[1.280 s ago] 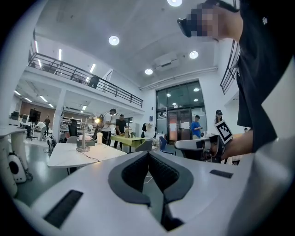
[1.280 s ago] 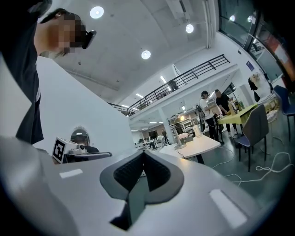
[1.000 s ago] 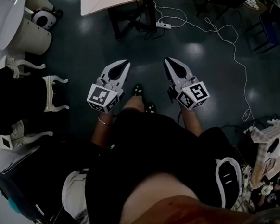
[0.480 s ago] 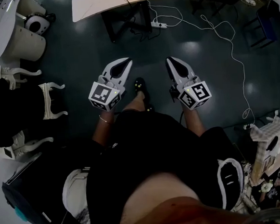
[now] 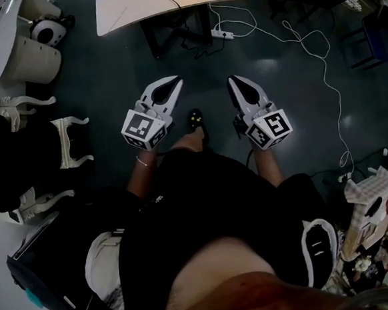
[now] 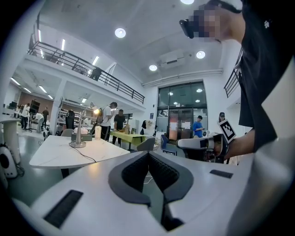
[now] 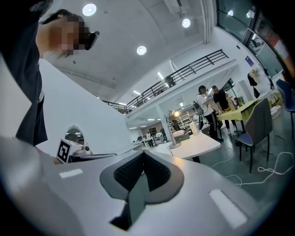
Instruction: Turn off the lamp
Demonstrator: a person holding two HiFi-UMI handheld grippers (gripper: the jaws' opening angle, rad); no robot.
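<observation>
Approach stage: left gripper (image 5: 170, 87) and right gripper (image 5: 236, 85), both pressed together, empty; next, reach the lit lamp (image 6: 79, 134).

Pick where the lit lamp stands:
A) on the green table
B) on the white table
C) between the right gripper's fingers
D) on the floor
B: in the left gripper view the lamp stands with its base on the white table, and its head is glowing above it.
</observation>
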